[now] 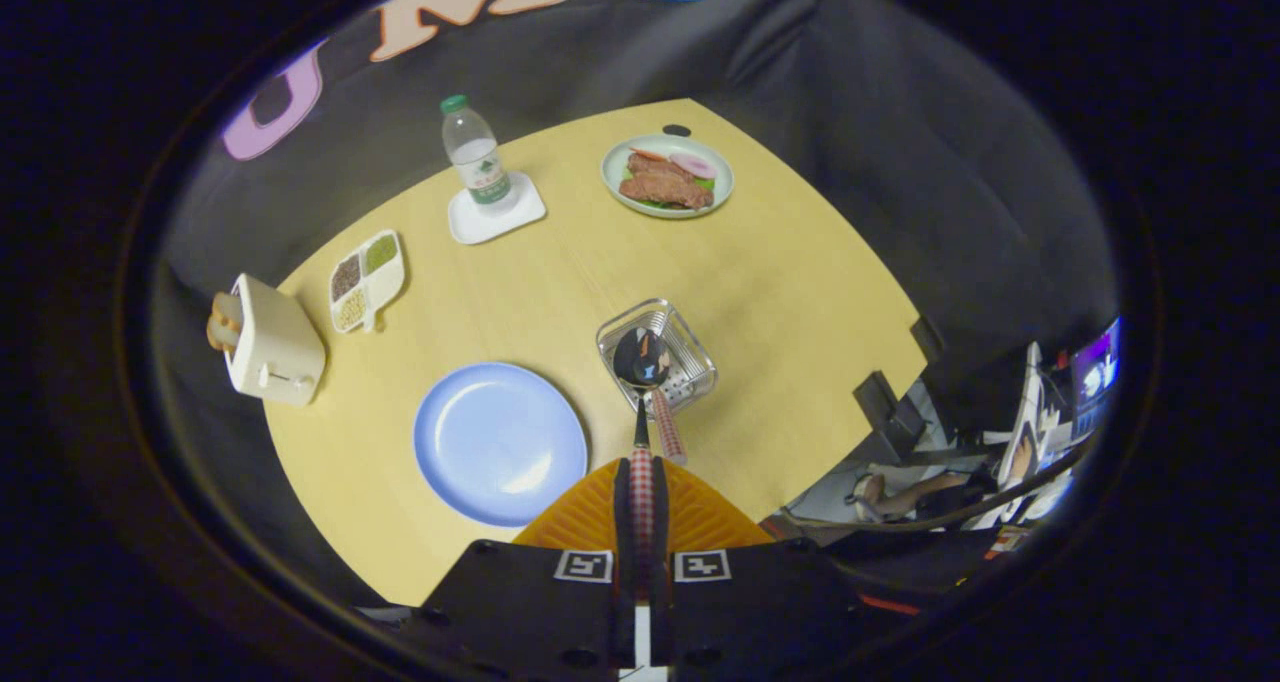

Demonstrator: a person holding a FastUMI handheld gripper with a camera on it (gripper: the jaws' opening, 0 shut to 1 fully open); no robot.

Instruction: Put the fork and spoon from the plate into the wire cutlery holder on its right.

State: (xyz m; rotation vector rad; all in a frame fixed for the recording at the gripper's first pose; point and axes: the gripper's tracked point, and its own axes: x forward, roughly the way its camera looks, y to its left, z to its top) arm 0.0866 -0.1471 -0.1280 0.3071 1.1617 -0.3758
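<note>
My gripper [641,467] is shut on the red-checked handle of the spoon [640,360]. The spoon points ahead, and its dark bowl hangs over the mouth of the wire cutlery holder [690,347]. The fork's red-checked handle [668,430] leans out of the holder toward me, just right of the spoon's stem; its tines are hidden inside. To the left of the holder lies the round blue plate [500,442], bare.
Beyond the plate stand a cream toaster [270,352] with bread in it, a divided dish of beans [367,279], a water bottle [478,160] on a white coaster, and a plate of meat [667,175]. The table's right edge [900,362] drops off near the holder.
</note>
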